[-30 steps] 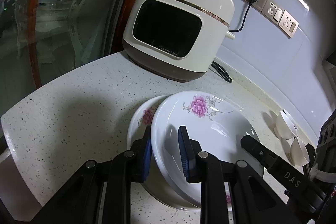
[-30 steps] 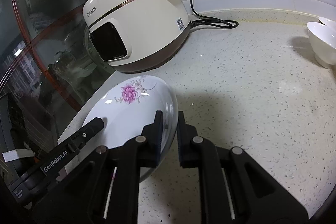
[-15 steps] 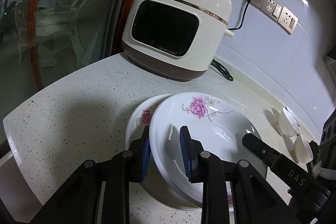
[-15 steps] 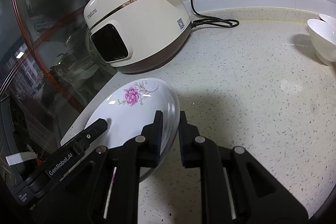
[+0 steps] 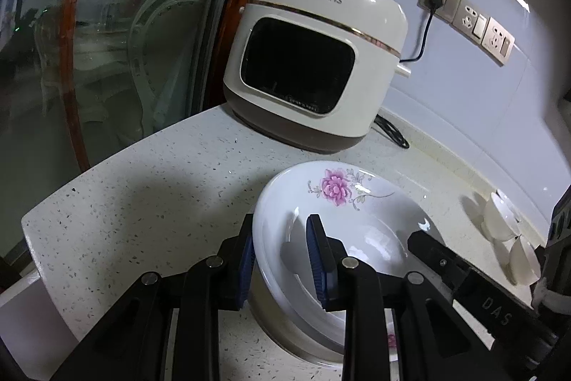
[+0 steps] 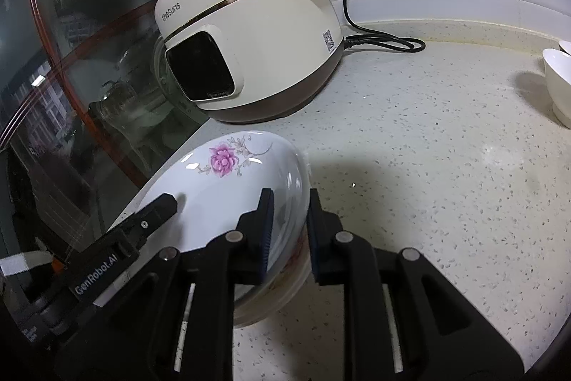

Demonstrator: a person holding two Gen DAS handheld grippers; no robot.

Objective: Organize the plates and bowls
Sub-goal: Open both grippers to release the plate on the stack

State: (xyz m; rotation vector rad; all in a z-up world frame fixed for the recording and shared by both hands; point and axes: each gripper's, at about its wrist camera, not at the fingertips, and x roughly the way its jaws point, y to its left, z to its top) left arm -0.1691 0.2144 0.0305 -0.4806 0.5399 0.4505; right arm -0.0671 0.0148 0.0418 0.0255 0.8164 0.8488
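On the speckled counter [image 6: 446,138], flowered plate [image 5: 357,220] stacked, left gripper [image 5: 282,259] narrow astride its rim, right gripper [image 6: 289,231] opening.

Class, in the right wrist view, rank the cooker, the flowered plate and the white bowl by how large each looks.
1. Cooker
2. Flowered plate, though its nearness to the camera inflates it
3. White bowl, far off and cut by the frame edge
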